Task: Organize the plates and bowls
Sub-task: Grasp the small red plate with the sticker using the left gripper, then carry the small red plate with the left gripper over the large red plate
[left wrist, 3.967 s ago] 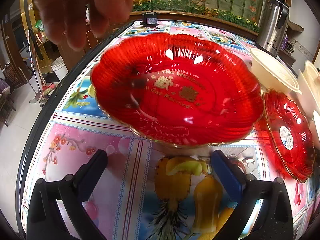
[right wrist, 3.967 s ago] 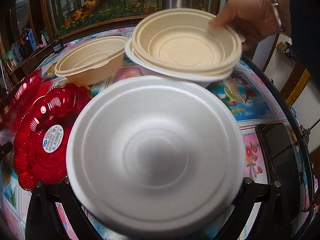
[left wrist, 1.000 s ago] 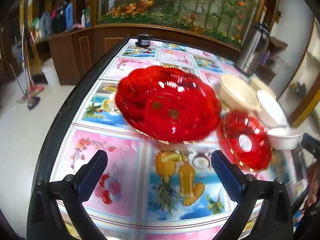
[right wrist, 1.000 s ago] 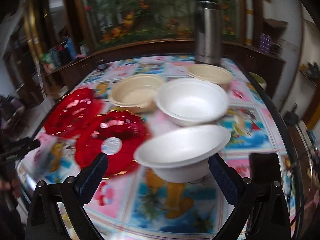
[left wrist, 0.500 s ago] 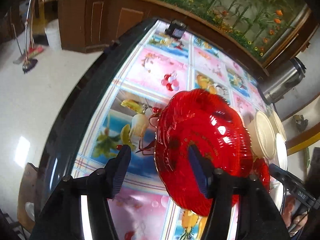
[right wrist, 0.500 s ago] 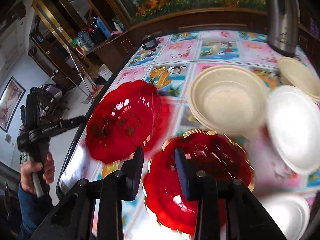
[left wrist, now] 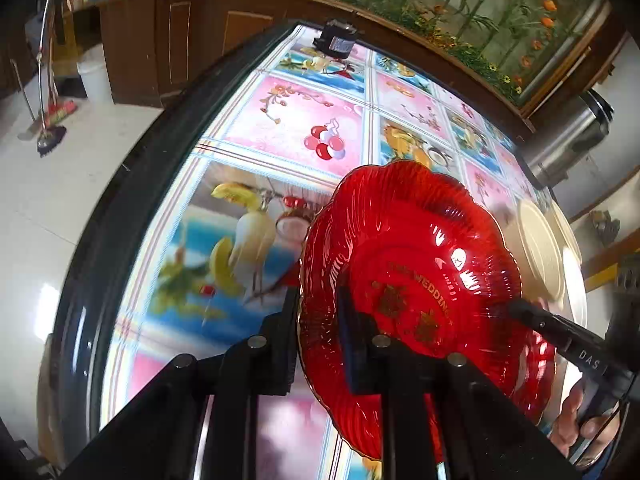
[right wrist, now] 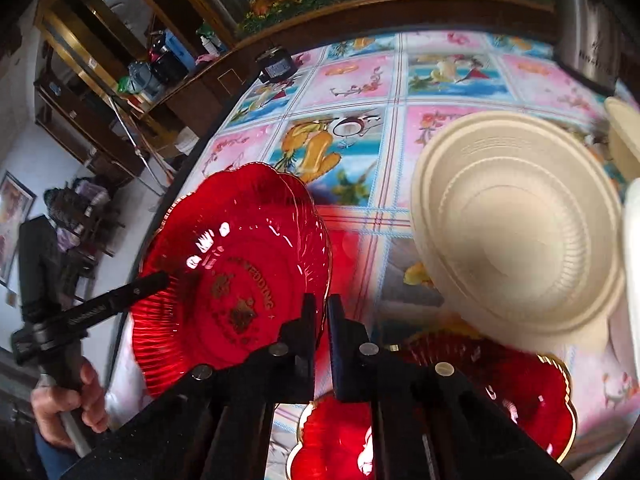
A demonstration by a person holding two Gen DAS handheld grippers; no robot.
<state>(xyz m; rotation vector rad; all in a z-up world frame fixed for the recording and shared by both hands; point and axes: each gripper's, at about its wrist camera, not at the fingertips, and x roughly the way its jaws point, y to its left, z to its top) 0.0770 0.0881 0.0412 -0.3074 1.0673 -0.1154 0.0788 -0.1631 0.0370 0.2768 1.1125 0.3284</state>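
Pinching the near rim of the red wedding plate (left wrist: 412, 280), the left claw (left wrist: 318, 336) holds it tilted above the patterned surface (left wrist: 280, 128); the right claw (right wrist: 320, 332) clamps the same plate's opposite rim, fingers nearly together; a second red plate (right wrist: 520, 384) lies beneath the right claw, a beige bowl (right wrist: 516, 228) just ahead to its right.

Two red plates are showing: one red plate with gold lettering (right wrist: 236, 276) and a second red plate (right wrist: 500, 392) lying lower on the table. Two cream bowls are sitting there, the big cream bowl (right wrist: 520, 228) and another cream bowl (right wrist: 624, 132) at the edge. One white bowl (right wrist: 632, 272) is peeking in. One steel flask (left wrist: 568, 148) and two grippers are appearing.
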